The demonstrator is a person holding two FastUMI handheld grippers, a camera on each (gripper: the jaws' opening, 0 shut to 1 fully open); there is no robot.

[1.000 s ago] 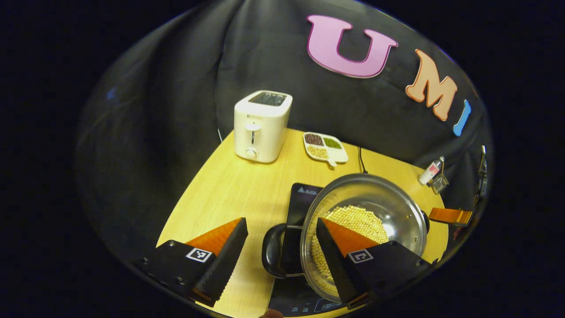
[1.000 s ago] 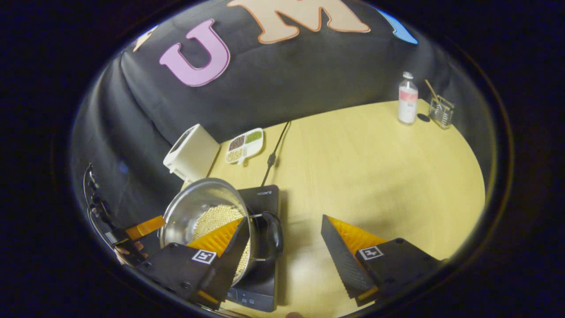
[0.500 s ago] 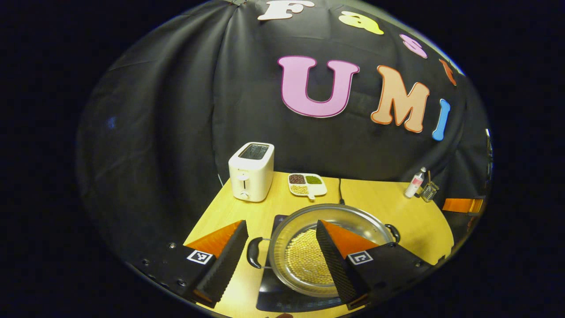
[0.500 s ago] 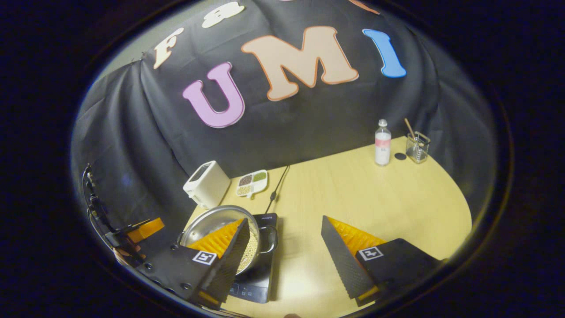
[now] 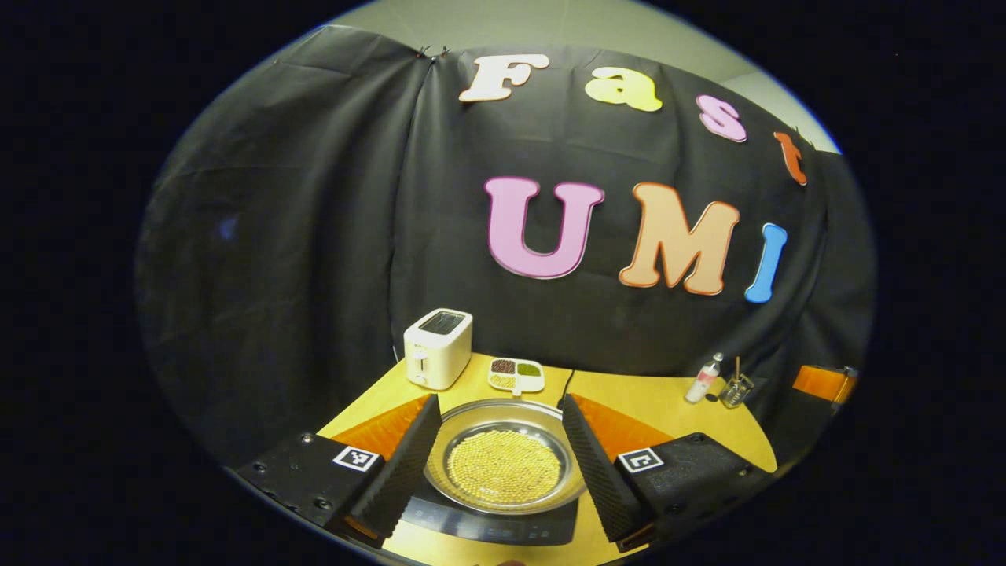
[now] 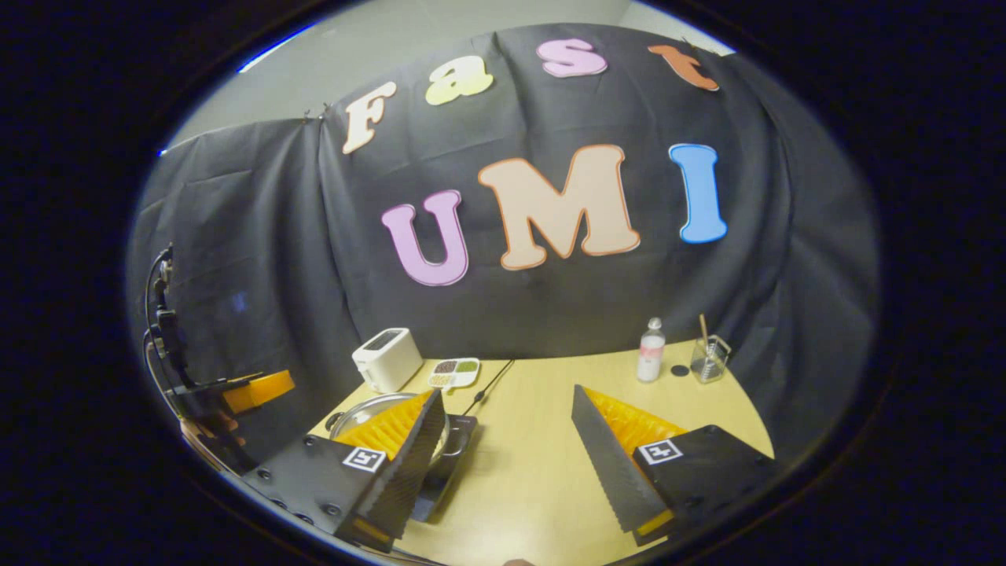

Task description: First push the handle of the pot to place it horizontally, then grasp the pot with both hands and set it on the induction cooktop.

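A steel pot holding pale beans sits on the black induction cooktop at the table's near edge. My left gripper hangs open above and behind it, and its fingers cover the pot's side handles. In the right gripper view the pot shows at lower left on the cooktop, partly behind one finger. My right gripper is open over bare table to the pot's right, touching nothing. The left gripper shows far left in that view.
A white toaster and a divided dish of beans stand at the back of the yellow table. A small bottle and a glass holder stand at the back right. The cooktop's cable runs toward the cloth wall.
Both grippers have drawn back and up from the pot, so it looks smaller and farther off. The pot stays on the cooktop. Both grippers remain open.
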